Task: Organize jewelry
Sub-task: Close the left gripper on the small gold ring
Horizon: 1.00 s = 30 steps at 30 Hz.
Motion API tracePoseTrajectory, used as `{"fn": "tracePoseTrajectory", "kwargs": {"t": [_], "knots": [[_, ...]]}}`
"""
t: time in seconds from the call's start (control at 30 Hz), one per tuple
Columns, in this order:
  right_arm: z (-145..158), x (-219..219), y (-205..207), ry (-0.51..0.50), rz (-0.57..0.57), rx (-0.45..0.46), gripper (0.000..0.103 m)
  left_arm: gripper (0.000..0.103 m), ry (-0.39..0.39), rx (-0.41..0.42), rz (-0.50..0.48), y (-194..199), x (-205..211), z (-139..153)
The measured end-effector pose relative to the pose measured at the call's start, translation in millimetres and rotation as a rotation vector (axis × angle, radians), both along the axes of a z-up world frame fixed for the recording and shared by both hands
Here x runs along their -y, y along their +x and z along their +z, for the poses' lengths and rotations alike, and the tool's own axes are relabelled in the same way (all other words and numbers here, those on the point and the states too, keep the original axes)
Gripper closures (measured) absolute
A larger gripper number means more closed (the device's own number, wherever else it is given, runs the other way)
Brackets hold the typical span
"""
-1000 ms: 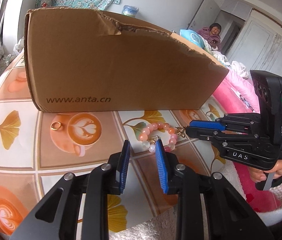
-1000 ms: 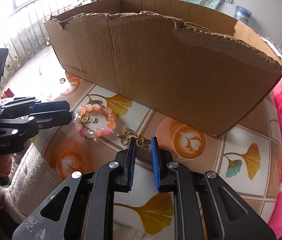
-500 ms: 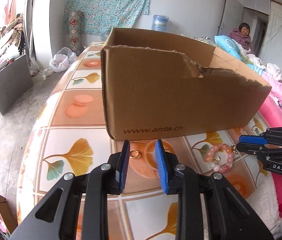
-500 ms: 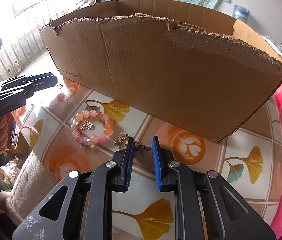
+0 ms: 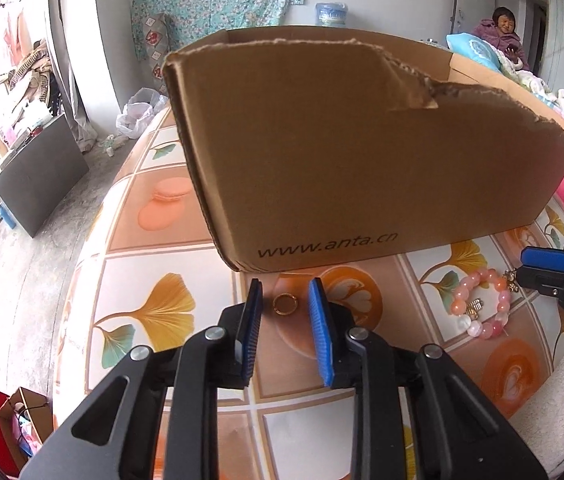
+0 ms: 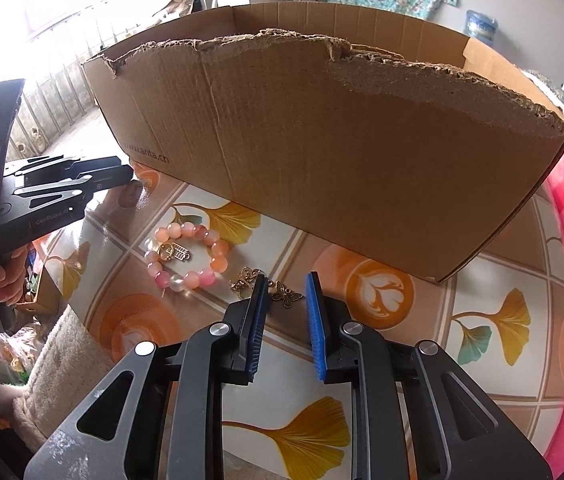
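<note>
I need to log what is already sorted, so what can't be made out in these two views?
- Inside of the cardboard box: its tall front wall hides it in both views.
- Gold ring: too small for detail, left wrist view.
- Butterfly charms: partly behind the right gripper fingers, right wrist view.

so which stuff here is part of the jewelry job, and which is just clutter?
Job:
gold ring
pink bead bracelet
butterfly charms
cardboard box

Lying about:
water jug
white bag on the floor
clothes on the rail
</note>
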State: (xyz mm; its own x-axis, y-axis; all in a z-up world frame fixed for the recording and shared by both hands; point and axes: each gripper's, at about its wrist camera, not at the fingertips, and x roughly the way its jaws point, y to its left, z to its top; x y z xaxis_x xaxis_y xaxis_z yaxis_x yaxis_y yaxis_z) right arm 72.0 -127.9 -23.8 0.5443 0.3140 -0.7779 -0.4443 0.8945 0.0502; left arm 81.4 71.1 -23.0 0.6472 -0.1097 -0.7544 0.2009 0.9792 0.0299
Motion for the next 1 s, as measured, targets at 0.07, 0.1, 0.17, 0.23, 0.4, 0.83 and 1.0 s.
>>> {"fn": "tracePoseTrajectory", "kwargs": {"t": [0.07, 0.1, 0.17, 0.23, 0.4, 0.83, 1.0], "knots": [[-0.4, 1.5, -0.3, 0.003, 0.000, 0.003, 0.083, 0.088, 0.008, -0.002, 0.005, 0.4, 0.5, 0.7], [-0.5, 2.5, -0.4, 0.005, 0.000, 0.003, 0.083, 0.091, 0.008, -0.004, 0.008, 0.9, 0.8, 2.0], [-1.2, 3.4, 0.7, 0.009, 0.001, 0.003, 0.083, 0.091, 0.011, -0.003, 0.008, -0.3, -0.3, 2.0], [-1.3, 4.3, 0.5, 0.008, 0.002, 0.006, 0.083, 0.092, 0.016, 0.000, 0.008, -1.0, 0.3, 2.4], [-0.2, 5.6, 0.4, 0.008, -0.003, 0.006, 0.082, 0.092, 0.007, 0.008, 0.010, -2.5, 0.5, 3.0], [-3.5, -1.0, -3.5, -0.033, 0.018, 0.012, 0.082, 0.092, -0.083, 0.053, -0.025, -10.0, -4.7, 12.9], [-4.7, -4.2, -0.4, -0.038, 0.021, 0.020, 0.082, 0.092, -0.100, 0.068, -0.034, -12.0, -2.9, 15.8]]}}
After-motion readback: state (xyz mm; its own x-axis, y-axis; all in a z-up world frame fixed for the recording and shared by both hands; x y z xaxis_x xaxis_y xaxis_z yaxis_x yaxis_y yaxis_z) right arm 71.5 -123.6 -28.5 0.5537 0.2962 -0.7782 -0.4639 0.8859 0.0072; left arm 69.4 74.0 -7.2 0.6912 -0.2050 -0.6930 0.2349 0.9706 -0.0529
